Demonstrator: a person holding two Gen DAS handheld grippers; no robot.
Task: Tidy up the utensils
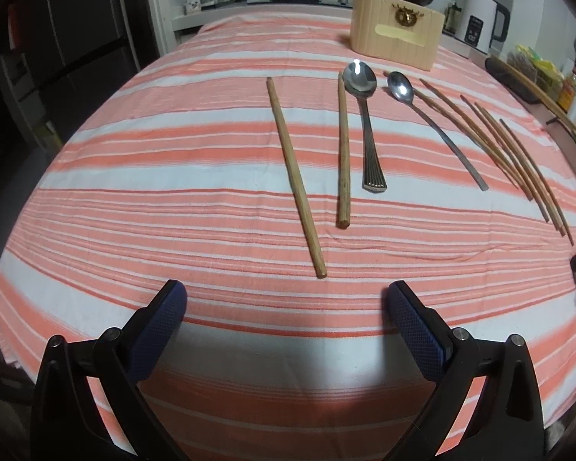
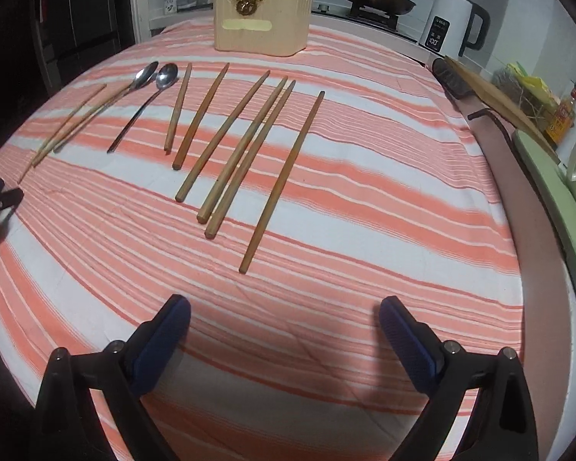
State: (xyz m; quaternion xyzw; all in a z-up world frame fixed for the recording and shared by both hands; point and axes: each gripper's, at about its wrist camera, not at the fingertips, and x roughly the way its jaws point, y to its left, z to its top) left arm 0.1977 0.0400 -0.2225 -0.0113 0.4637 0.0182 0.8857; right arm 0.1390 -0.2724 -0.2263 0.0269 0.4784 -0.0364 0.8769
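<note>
Nothing had been picked up at this point. The left gripper (image 1: 284,303) hung over the near edge of the striped cloth (image 1: 134,176) with its jaws spread wide and nothing between them, and the right gripper (image 2: 284,315) was the same, wide apart and holding nothing.

The utensils were all laid out flat on the cloth, roughly side by side, pointing toward the wooden box (image 1: 397,36) at the far end. From the left camera I could see two chopsticks, one (image 1: 295,176) closest to the gripper and another (image 1: 343,150) just beside the big spoon (image 1: 366,115), then a slimmer spoon (image 1: 434,126) further right. The right camera showed six more chopsticks (image 2: 226,138) fanned out, with the last one (image 2: 282,180) nearest that gripper.

Where I reckon it could've gone wrong:

- Two of the middle chopsticks (image 2: 245,153) looked touching or nearly so. Going for one would likely have dragged or rolled its neighbour.
- Everything lay flat on soft cloth, so the pads could've bunched up the fabric instead of getting under a stick, and tugged the rest out of line.
- The sticks are round and thin, so a pinch off-centre probably meant tipping or slipping out.
- The spoon handles look smooth, so they'd likely have been slippery too.
- Each gripper showed at the edge of the other's view, so both reaching for the middle could've bumped.

I'm assuming the box was the destination; I couldn't see an opening from here.
</note>
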